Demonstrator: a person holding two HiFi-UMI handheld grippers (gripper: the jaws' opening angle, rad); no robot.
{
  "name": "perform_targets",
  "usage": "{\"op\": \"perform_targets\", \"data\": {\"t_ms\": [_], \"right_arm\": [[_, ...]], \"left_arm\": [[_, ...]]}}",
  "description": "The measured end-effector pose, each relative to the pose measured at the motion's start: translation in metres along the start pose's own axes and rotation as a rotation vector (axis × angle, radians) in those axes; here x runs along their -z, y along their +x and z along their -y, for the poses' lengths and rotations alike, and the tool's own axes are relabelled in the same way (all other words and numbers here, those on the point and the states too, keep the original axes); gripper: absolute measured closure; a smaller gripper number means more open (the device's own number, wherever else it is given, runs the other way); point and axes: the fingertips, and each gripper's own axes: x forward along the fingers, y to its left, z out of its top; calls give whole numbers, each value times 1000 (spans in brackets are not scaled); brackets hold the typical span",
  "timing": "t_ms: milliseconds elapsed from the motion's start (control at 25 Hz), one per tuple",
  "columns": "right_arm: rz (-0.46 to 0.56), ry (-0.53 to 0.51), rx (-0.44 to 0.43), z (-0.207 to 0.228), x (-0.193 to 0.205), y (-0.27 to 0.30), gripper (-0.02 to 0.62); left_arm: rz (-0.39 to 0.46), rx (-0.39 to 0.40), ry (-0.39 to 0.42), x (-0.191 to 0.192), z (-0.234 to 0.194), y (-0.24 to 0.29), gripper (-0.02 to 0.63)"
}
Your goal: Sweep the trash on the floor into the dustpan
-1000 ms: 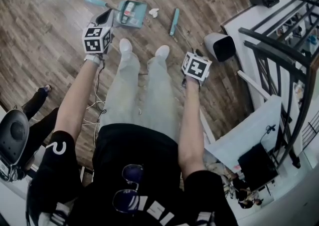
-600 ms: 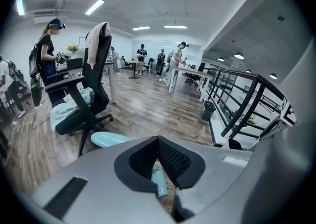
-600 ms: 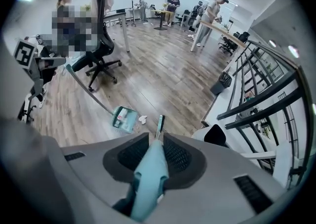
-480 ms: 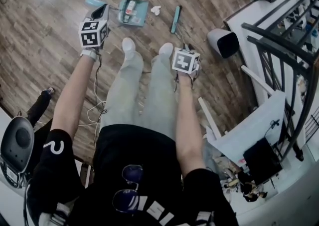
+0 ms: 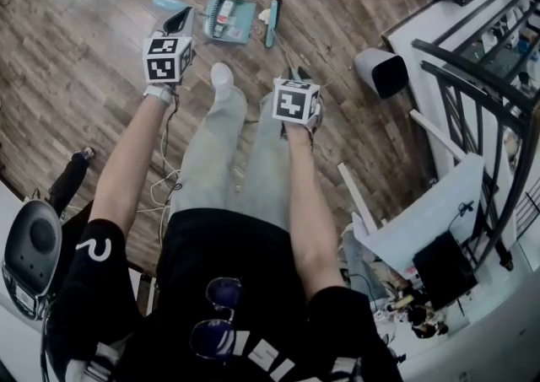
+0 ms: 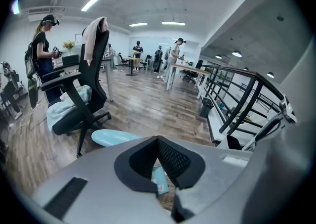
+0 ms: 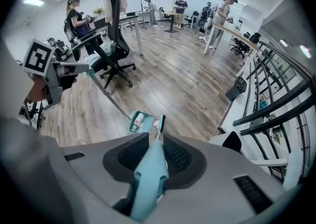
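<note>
Below, right gripper (image 7: 157, 144) clamping broom (image 5: 272, 22), left gripper (image 6: 159, 164) closed on dustpan (image 5: 226, 19) pole (trash (image 5: 264, 14) between).

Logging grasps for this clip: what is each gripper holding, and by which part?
The right gripper clamps the broom by its teal handle. The left gripper looks to hold the dustpan by its long handle, near the teal top end.

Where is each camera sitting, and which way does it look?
Head view: on the person's head, looking steeply down at the floor; both arms, legs, left gripper and right gripper show.
Left gripper view: on the left gripper, facing across the office; its jaws show, shut on the dustpan handle.
Right gripper view: on the right gripper, facing down the broom handle it grips.
Shared: head and right gripper views both show the dustpan.
</note>
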Motion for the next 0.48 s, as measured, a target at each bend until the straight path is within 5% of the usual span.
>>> {"op": "perform_targets", "data": {"t_ms": [200, 480], "right_arm": [[53, 69, -133, -41, -17, -8, 511], [91, 98, -164, -49, -24, -14, 511]], "left_arm": [[3, 18, -14, 0, 1, -1, 609], [0, 27, -28, 2, 0, -1, 607]]}}
